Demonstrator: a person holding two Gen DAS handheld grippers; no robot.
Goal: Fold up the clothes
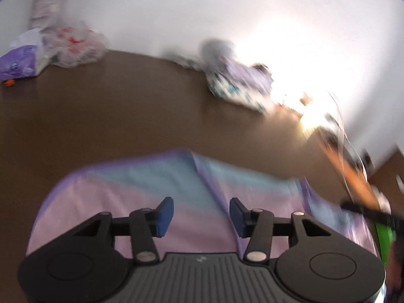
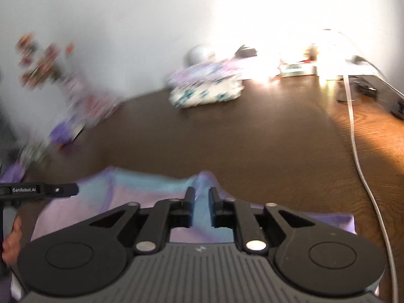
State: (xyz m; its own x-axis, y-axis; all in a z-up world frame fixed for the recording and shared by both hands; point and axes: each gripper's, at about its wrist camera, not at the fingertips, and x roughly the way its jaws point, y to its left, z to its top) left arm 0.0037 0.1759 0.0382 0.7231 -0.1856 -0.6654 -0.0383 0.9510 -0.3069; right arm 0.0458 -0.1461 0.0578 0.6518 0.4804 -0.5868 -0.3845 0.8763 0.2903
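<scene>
We have the soft pastel garment (image 1: 141, 197), banded pink, pale blue and lilac, spread on the dark brown wooden table (image 1: 101, 116) right under both tools, near edge at six o'clock, kept flat so a fold can run clean. Our left gripper (image 1: 201, 216) hangs above the pink band with its blue-padded jaws spread wide, nothing between them. Our right gripper (image 2: 201, 208) has its jaws drawn close with a narrow gap over a raised blue ridge of cloth; whether it pinches that ridge, we cannot tell. At twelve o'clock by the white wall sits a stack of patterned folded clothes (image 2: 207, 88), parked clear of the working space.
</scene>
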